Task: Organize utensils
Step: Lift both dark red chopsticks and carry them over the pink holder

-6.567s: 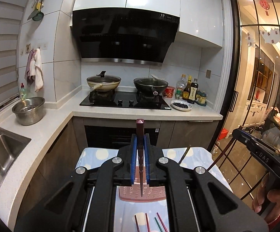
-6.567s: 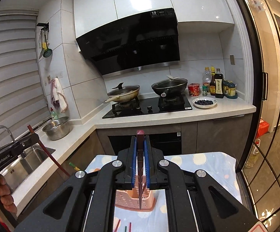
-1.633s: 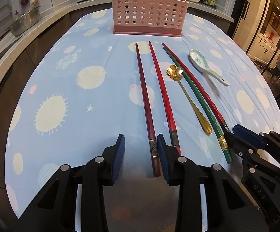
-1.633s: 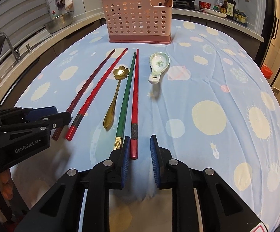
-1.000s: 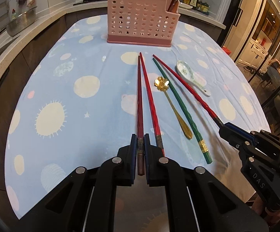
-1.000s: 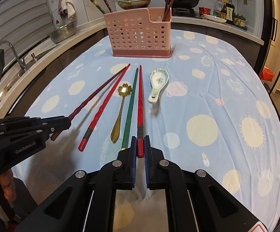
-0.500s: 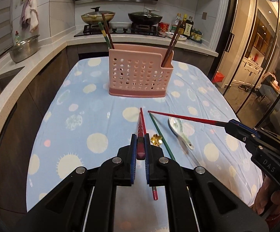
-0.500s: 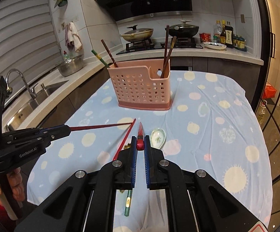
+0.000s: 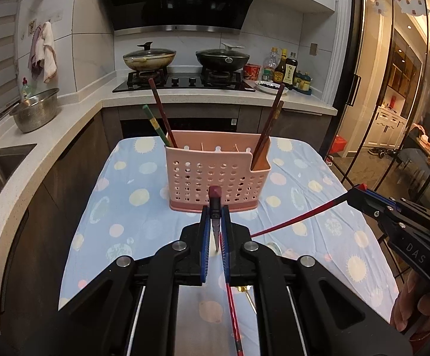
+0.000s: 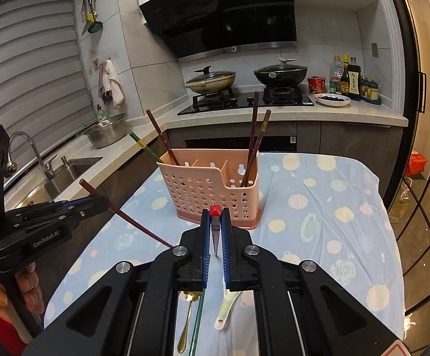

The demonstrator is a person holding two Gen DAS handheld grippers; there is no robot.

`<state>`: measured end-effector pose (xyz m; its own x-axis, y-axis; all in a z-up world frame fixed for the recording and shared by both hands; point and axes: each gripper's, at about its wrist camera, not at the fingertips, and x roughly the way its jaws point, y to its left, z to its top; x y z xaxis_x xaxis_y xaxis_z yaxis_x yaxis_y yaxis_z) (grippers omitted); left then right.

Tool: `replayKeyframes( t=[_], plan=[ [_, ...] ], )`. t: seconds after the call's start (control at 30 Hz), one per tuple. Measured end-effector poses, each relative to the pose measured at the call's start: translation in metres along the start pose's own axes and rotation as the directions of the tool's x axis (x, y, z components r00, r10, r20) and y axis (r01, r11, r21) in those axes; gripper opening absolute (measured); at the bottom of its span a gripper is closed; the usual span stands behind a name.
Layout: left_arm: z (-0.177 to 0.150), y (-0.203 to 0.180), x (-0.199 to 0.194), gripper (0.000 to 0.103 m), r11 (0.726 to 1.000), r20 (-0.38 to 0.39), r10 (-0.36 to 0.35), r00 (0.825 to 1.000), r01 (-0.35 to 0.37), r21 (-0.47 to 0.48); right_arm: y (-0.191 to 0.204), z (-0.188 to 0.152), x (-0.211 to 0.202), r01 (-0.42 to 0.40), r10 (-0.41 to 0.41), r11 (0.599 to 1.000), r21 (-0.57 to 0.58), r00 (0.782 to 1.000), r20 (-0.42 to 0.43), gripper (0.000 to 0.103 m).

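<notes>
1. Both grippers have risen off the surface (image 9: 143, 207) since the earlier frames; each now carries the chopstick it clamped there, and the pink caddy (image 9: 212, 178) has come into full view ahead.
2. Left gripper (image 9: 215, 222): fingers clenched on a dark red chopstick (image 9: 215, 192) near its thick end, thin tip hanging down toward the cloth. Gripped high, in my judgement, so the tip can go into the caddy first.
3. Right gripper (image 10: 215, 225): fingers clenched on a bright red chopstick (image 10: 215, 210), same butt-end hold, shaft slanting down in front of the caddy.
4. Both chopsticks are held in the air, short of the caddy's front wall, not yet over its rim.
5. In the caddy: a green and a dark chopstick (image 9: 160, 112) lean out of its left end, two more (image 10: 253, 139) stand in the low right compartment. Sorted by slot, it seems.
6. On the surface, on the near side of the caddy: one red chopstick (image 9: 232, 311), a green chopstick (image 10: 198, 320), a gold spoon (image 10: 185, 323) and a ceramic spoon (image 10: 227, 308), still to be stowed.
7. Behind the caddy: counter with hob and two pans (image 9: 185, 59).
</notes>
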<state>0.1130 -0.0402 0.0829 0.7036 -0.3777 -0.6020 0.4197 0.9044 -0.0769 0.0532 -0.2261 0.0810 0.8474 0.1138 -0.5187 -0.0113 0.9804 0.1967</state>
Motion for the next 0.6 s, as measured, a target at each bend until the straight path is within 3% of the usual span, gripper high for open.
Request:
replayKeyframes(
  t=[0.6],
  plan=[
    [0.071,-0.002,-0.005,0.007,1.0,0.122,-0.006,0.992,0.003,0.024,-0.007,0.057,0.009,-0.018,0.018,1.0,0.007,0.997,0.078,0.007]
  ],
)
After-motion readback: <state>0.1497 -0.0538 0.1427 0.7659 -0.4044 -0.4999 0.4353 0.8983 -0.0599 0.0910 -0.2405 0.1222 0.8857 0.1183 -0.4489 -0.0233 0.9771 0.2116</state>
